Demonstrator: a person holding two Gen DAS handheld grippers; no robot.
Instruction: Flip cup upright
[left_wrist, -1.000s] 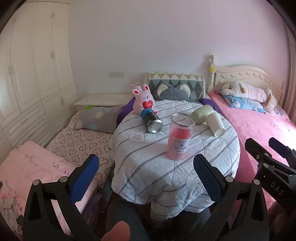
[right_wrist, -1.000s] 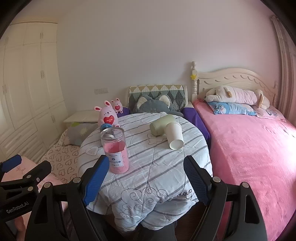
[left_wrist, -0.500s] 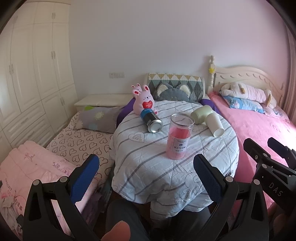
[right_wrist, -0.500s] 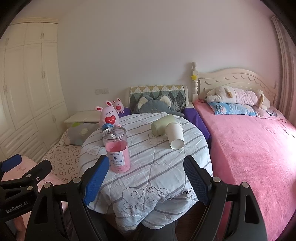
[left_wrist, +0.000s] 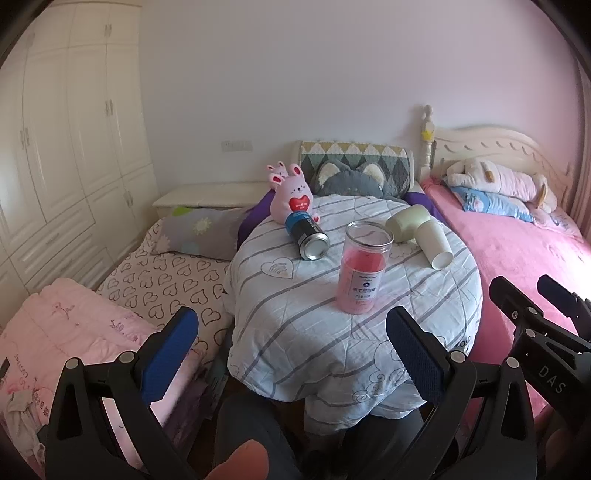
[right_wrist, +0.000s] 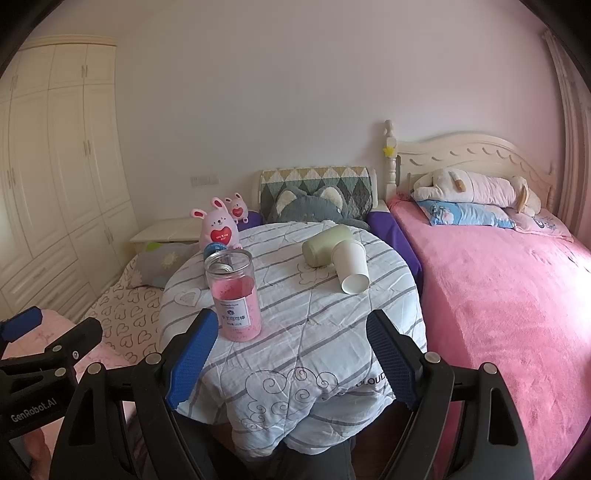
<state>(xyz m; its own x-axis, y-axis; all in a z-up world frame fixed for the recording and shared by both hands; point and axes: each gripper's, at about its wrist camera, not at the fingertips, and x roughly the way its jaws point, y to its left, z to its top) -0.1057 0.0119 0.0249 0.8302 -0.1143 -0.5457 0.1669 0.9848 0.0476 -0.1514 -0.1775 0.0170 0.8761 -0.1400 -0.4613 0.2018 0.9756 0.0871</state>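
Observation:
A white paper cup (right_wrist: 352, 267) (left_wrist: 436, 243) lies on its side at the far right of a round table (right_wrist: 295, 332) (left_wrist: 295, 314) under a striped cloth, mouth toward me. A pale green cup (right_wrist: 325, 240) (left_wrist: 406, 223) lies on its side just behind it, touching it. My right gripper (right_wrist: 291, 354) is open, held short of the table's near edge, nothing between its fingers. My left gripper (left_wrist: 291, 350) is open too, likewise in front of the table and holding nothing. Each gripper shows at the edge of the other's view.
A clear jar (left_wrist: 364, 271) (right_wrist: 236, 295) of pink stuff stands upright mid-table. A blue can (left_wrist: 306, 236) lies on its side by a pink bunny toy (left_wrist: 293, 195). A pink bed (right_wrist: 498, 295) is right, a low mattress (left_wrist: 159, 277) left, wardrobes (left_wrist: 74, 147) beyond.
Both grippers drifted very slightly; the table objects sit a touch differently in the views. Nothing on the table moved and both grippers stayed open.

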